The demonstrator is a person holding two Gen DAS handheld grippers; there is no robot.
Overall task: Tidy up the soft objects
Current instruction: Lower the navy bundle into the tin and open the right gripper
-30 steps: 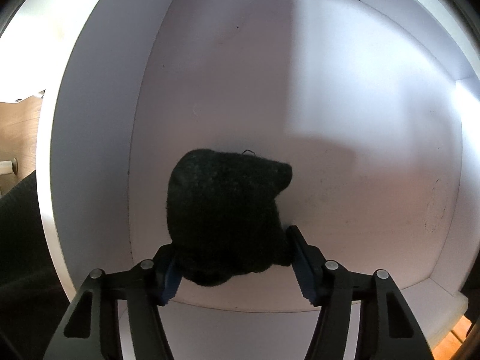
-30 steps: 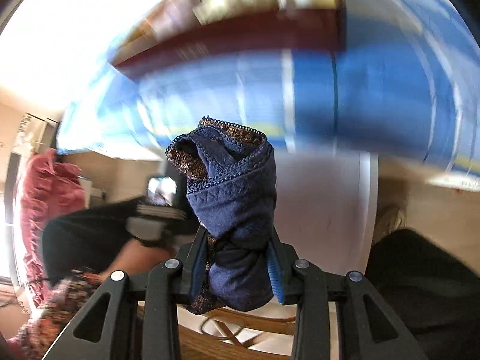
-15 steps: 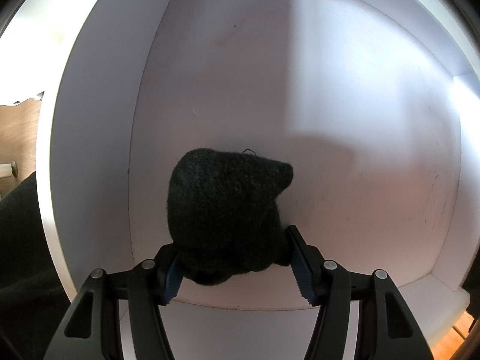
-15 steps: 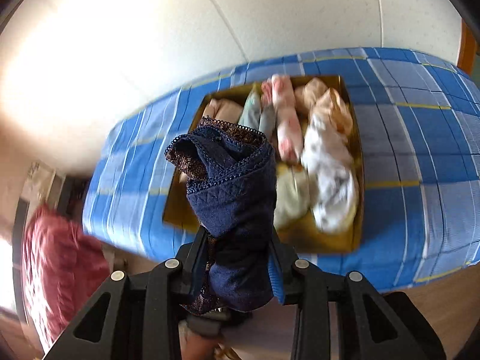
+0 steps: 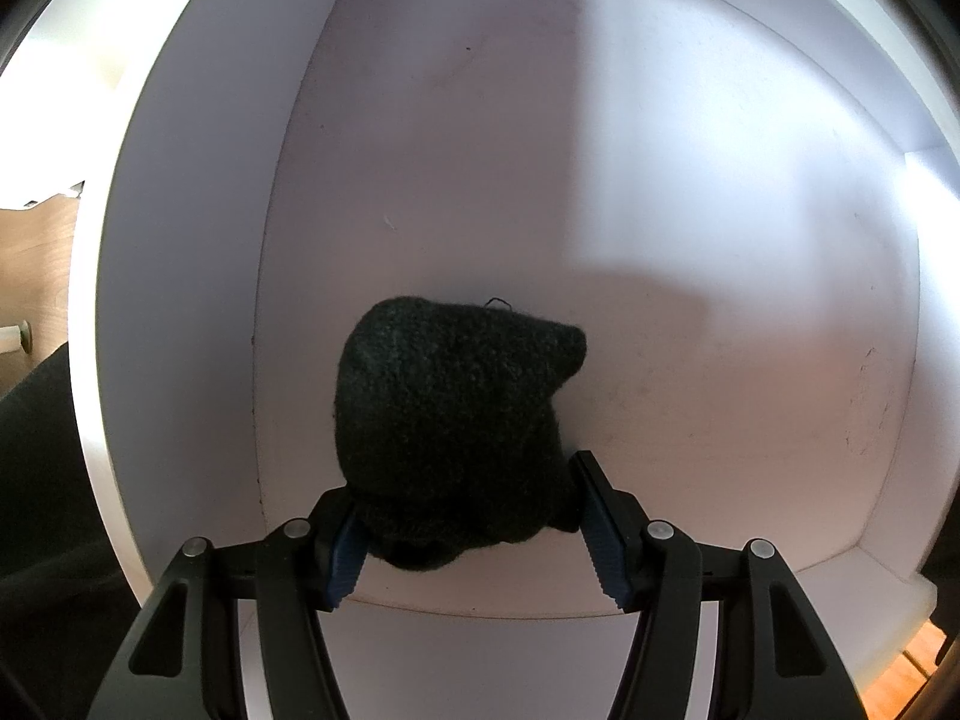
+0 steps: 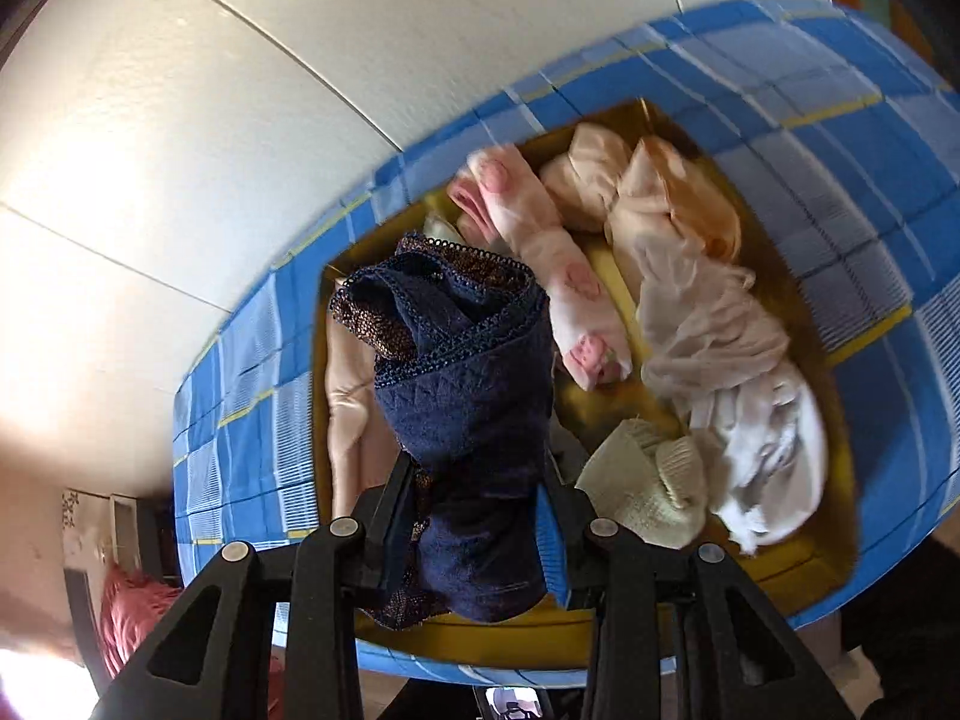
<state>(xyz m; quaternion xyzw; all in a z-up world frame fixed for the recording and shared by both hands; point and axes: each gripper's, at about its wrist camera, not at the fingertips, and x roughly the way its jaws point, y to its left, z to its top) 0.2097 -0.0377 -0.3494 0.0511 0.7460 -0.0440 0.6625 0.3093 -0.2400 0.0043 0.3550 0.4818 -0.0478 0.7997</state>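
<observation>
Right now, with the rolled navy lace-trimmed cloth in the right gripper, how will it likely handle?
The rolled navy lace-trimmed cloth is probably floppy: its free end slumps open above the right gripper. It looks light, standing up from one pinch. Its roll may loosen once released, since nothing ties it.

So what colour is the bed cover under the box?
Blue checks with thin yellow lines on the cover, clearest in the right wrist view.

The dark knit bundle [image 5: 456, 408] looks woolly and matt against the smooth, matt white drawer [image 5: 660, 240]. The navy garment [image 6: 474, 420] is quilted cloth with lace trim. The yellow box [image 6: 804, 564] has a slight sheen; the checked bedcover [image 6: 870, 138] is woven cloth.
</observation>
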